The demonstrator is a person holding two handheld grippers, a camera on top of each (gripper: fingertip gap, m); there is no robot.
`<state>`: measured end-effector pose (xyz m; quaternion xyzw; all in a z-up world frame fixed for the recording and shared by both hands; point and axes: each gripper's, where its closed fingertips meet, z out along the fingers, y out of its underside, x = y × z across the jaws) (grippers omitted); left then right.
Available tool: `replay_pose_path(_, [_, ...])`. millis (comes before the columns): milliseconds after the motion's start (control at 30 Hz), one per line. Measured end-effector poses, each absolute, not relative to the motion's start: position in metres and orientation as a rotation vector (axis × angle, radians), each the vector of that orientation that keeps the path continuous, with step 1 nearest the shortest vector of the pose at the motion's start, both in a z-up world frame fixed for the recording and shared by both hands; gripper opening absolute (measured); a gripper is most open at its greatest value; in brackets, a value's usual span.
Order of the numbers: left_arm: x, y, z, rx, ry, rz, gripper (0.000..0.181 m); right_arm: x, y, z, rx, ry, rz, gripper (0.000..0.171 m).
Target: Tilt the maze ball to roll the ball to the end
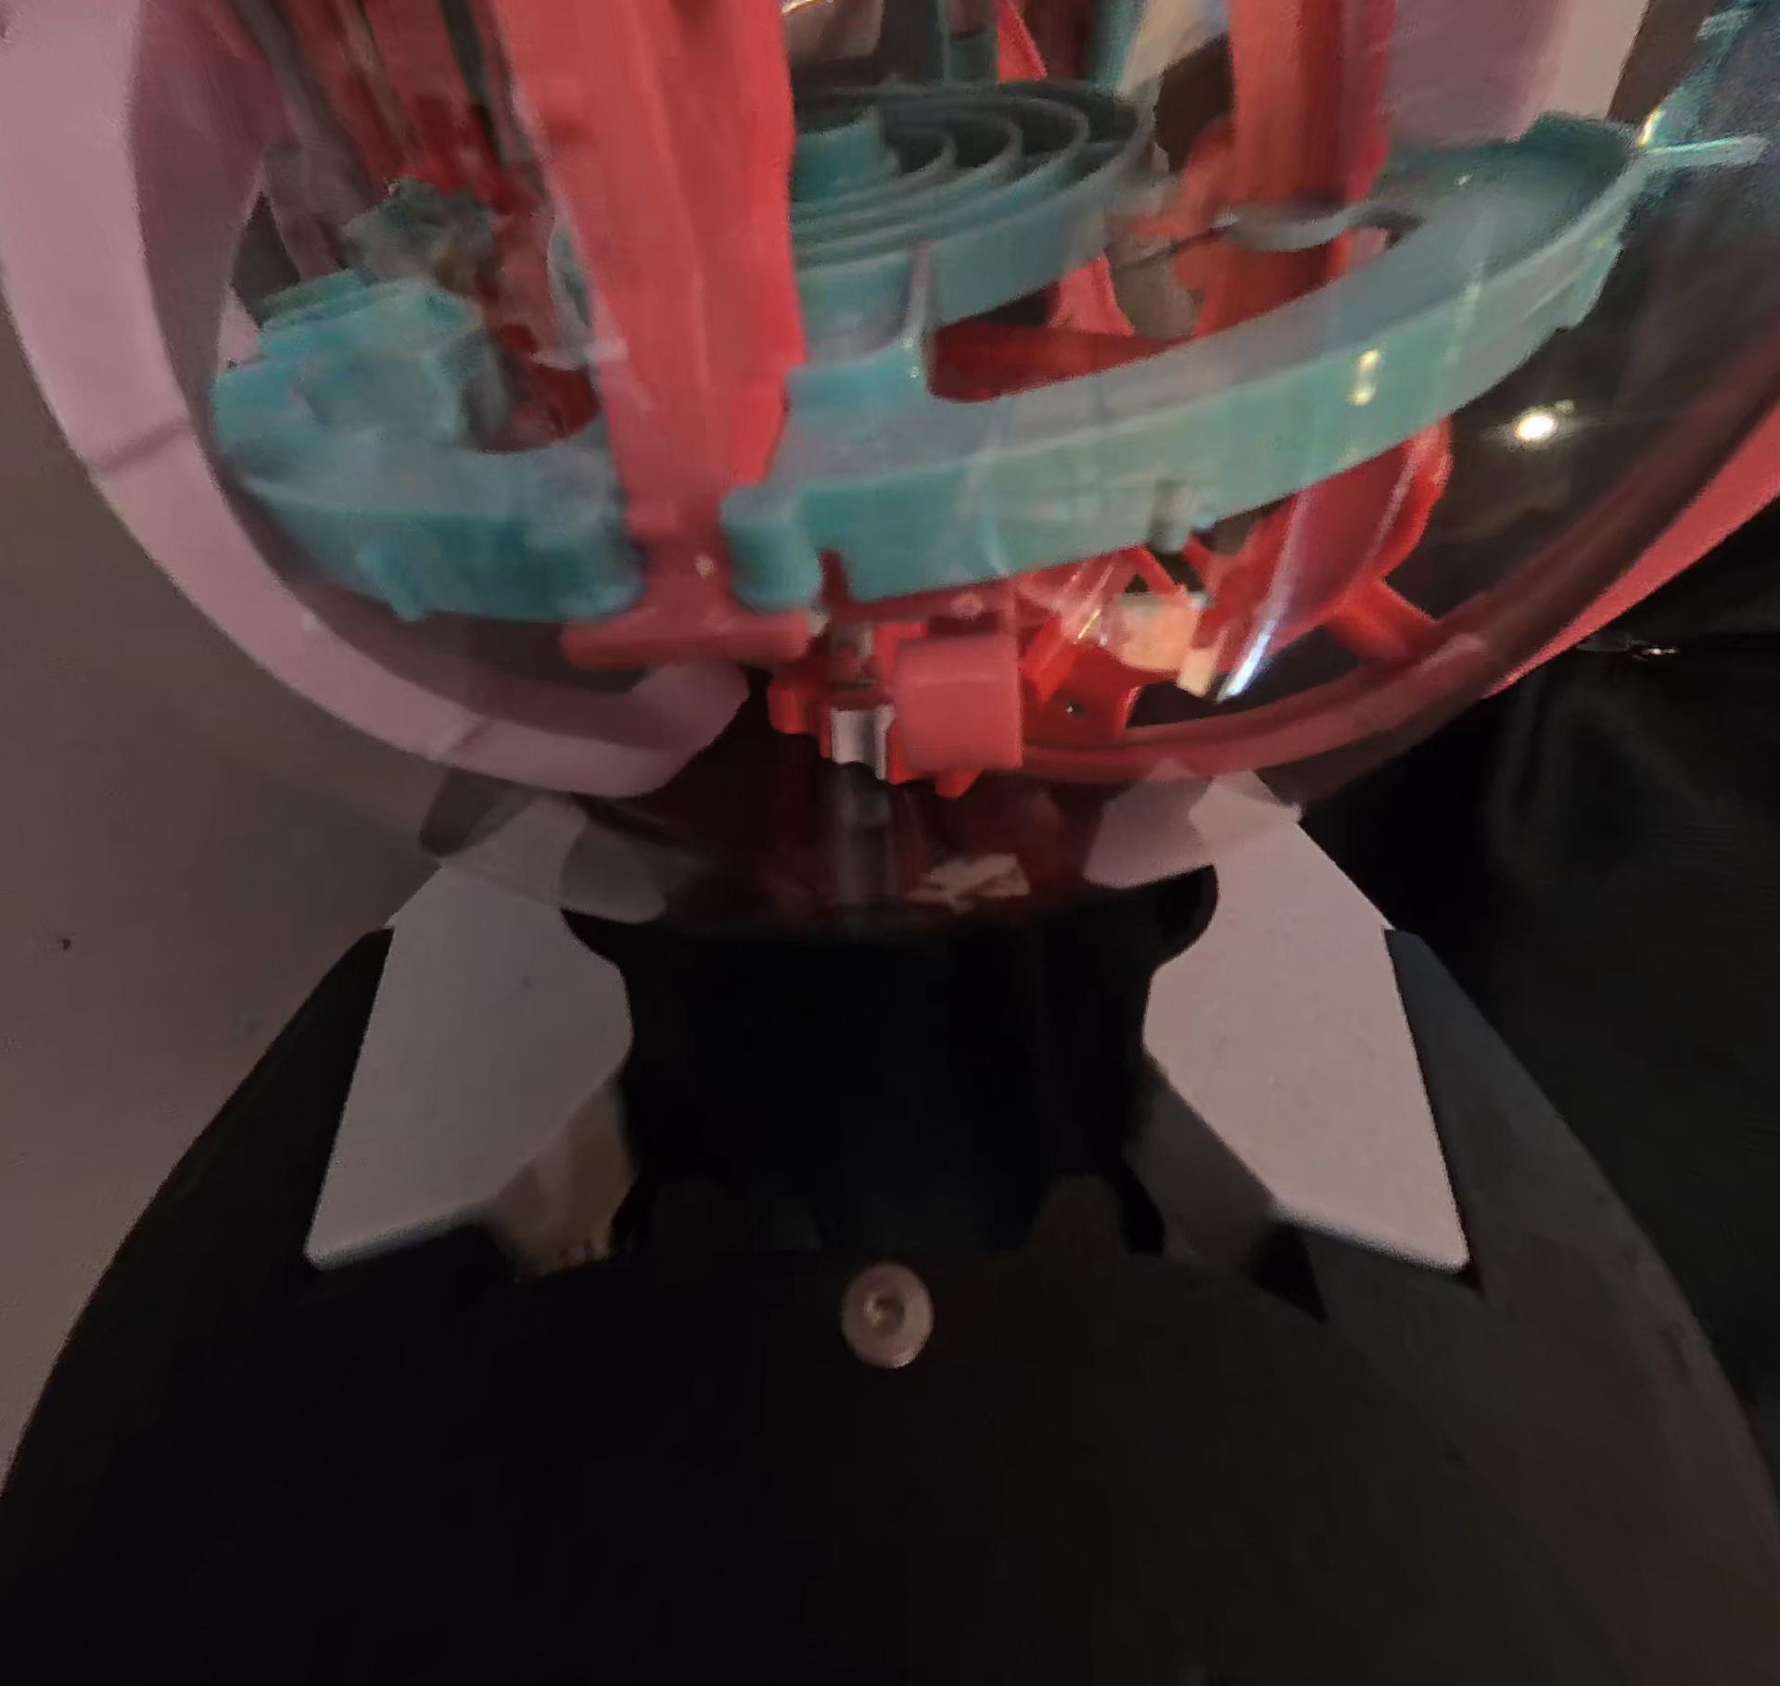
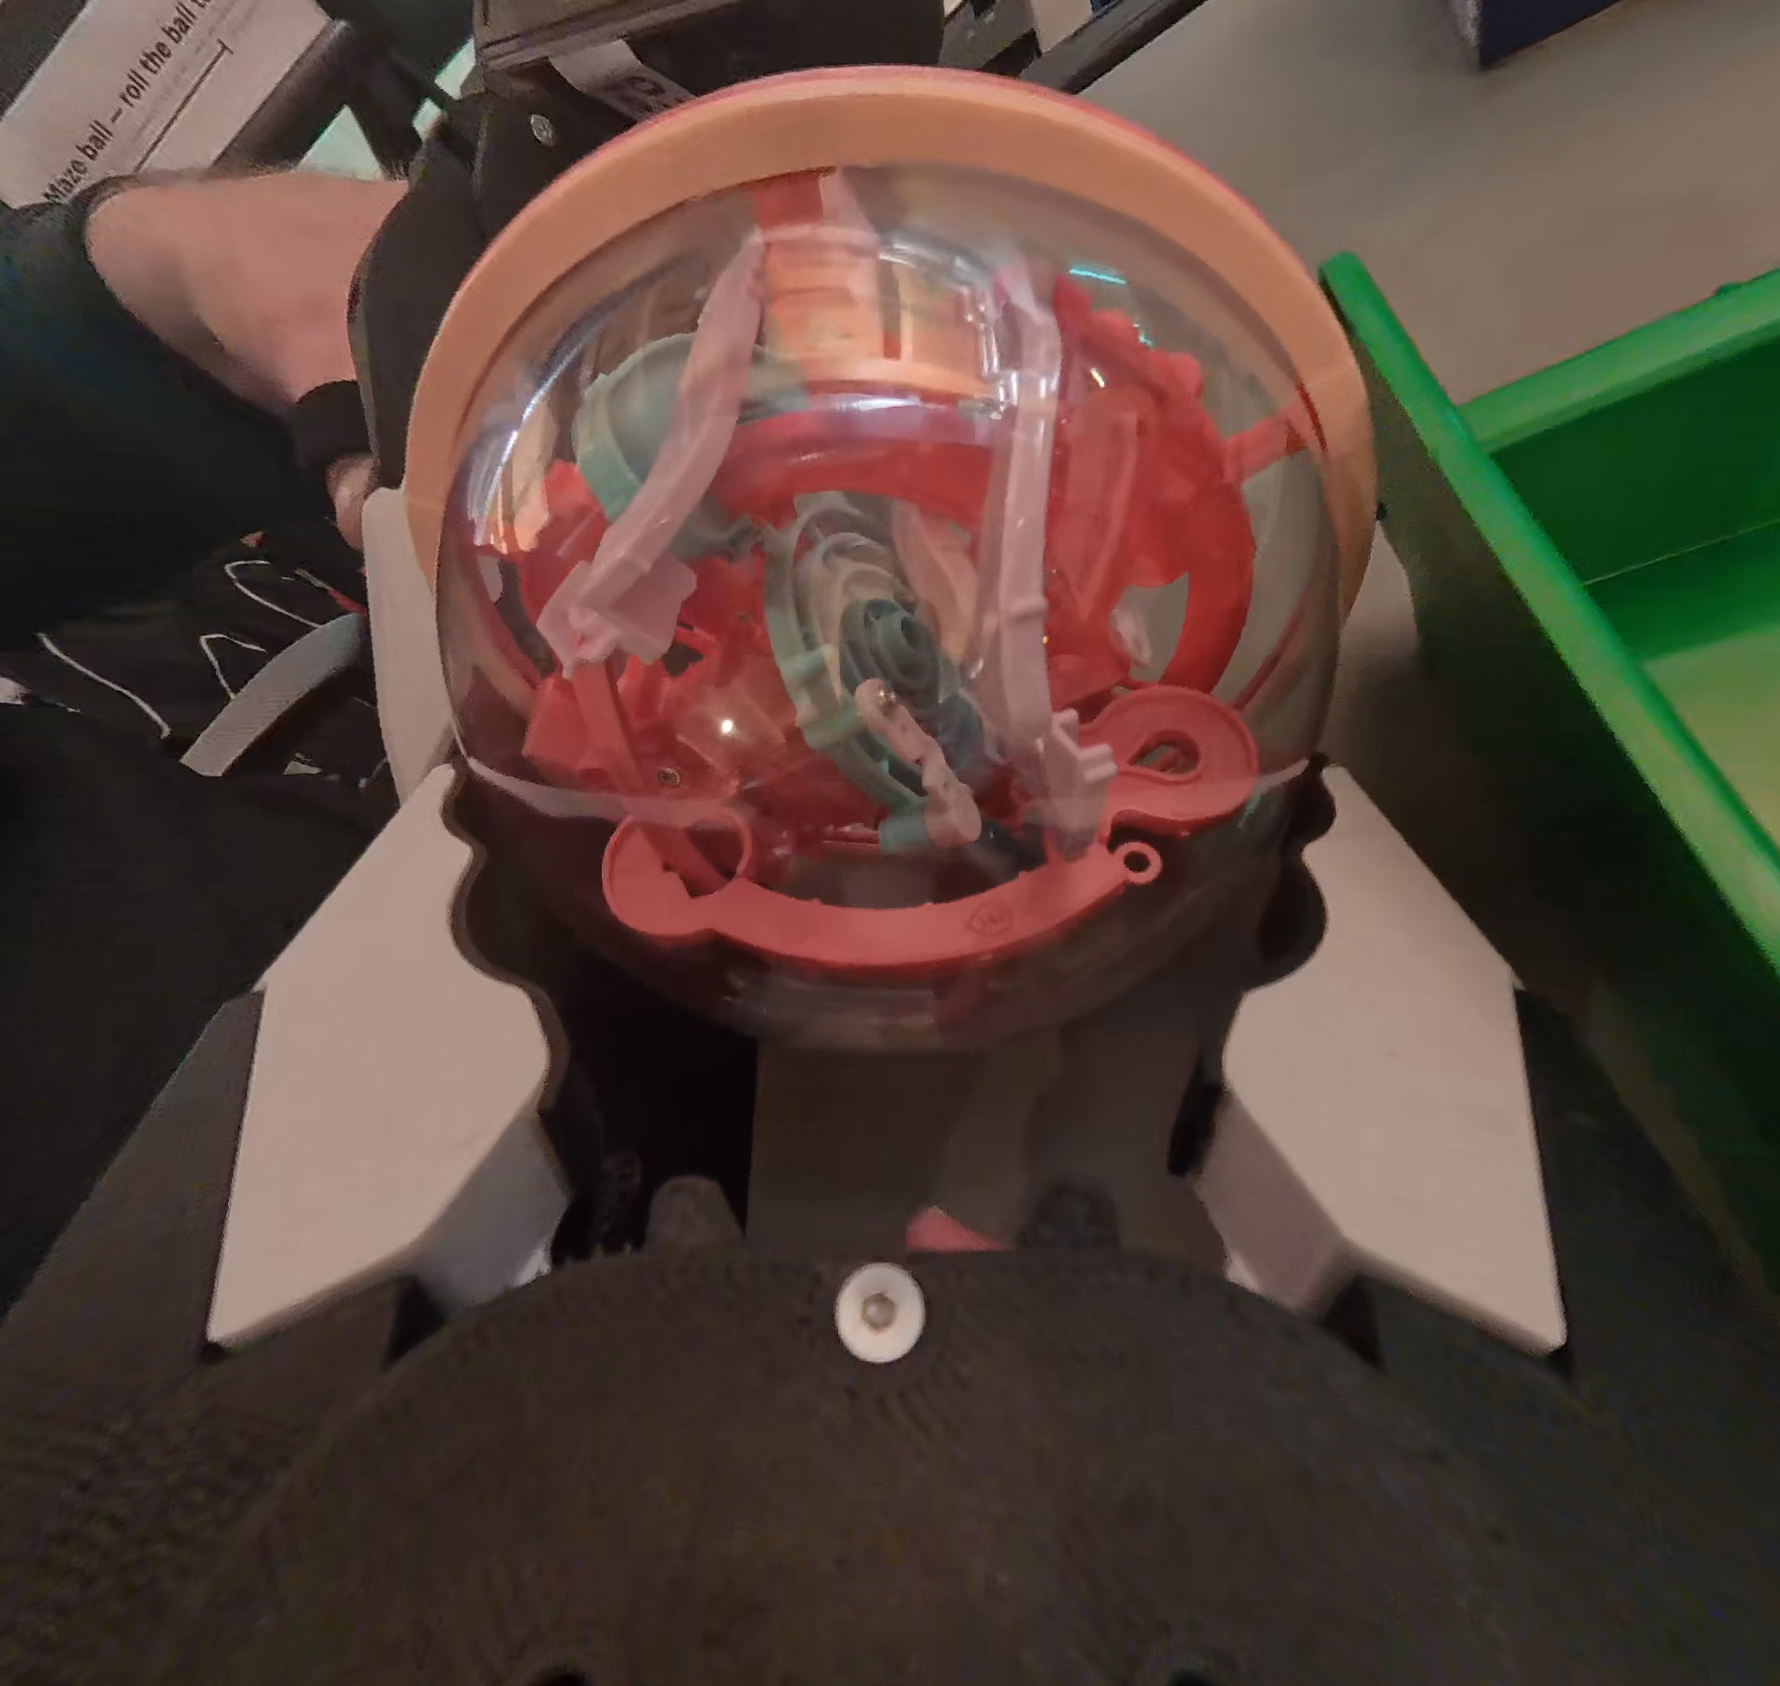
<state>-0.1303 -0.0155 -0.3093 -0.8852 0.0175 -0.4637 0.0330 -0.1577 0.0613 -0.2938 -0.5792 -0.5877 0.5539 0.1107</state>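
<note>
While the right gripper (image 2: 881,869) is cradling the maze ball (image 2: 881,561) between spread white fingers (image 2: 385,1014) touching its sides (clear shell, red and teal tracks), the left gripper (image 1: 867,821) is clasping it opposite, beside a green bin (image 2: 1589,580).

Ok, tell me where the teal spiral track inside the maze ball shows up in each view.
Left wrist view: teal spiral track, upper centre, seen edge-on behind the red rails.
Right wrist view: teal spiral track, centre of the ball, seen face-on.
Shared landmark: the clear maze ball, which fills the gap between each gripper's white fingers.
</note>
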Motion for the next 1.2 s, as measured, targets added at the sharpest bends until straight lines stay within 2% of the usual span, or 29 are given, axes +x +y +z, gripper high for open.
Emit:
replay_pose_path(233, [-0.137, -0.014, -0.304, -2.727, 0.057, -1.442, 0.109, -0.154, 0.062, -0.293, -1.655, -1.778, 1.588, 0.155])
replay_pose_path(500, [-0.143, -0.012, -0.303, -2.711, 0.034, -1.386, 0.107, -0.147, 0.067, -0.297, -1.636, -1.856, 1.483, 0.141])
replay_pose_path(933, [-0.149, -0.003, -0.321, -2.566, 0.033, -0.948, 0.109, -0.151, 0.067, -0.295, -1.642, -1.813, 1.474, 0.137])
replay_pose_path(1200, [-0.149, -0.004, -0.326, -2.567, 0.068, -0.907, 0.108, -0.151, 0.069, -0.291, -1.601, -1.812, 1.382, 0.136])
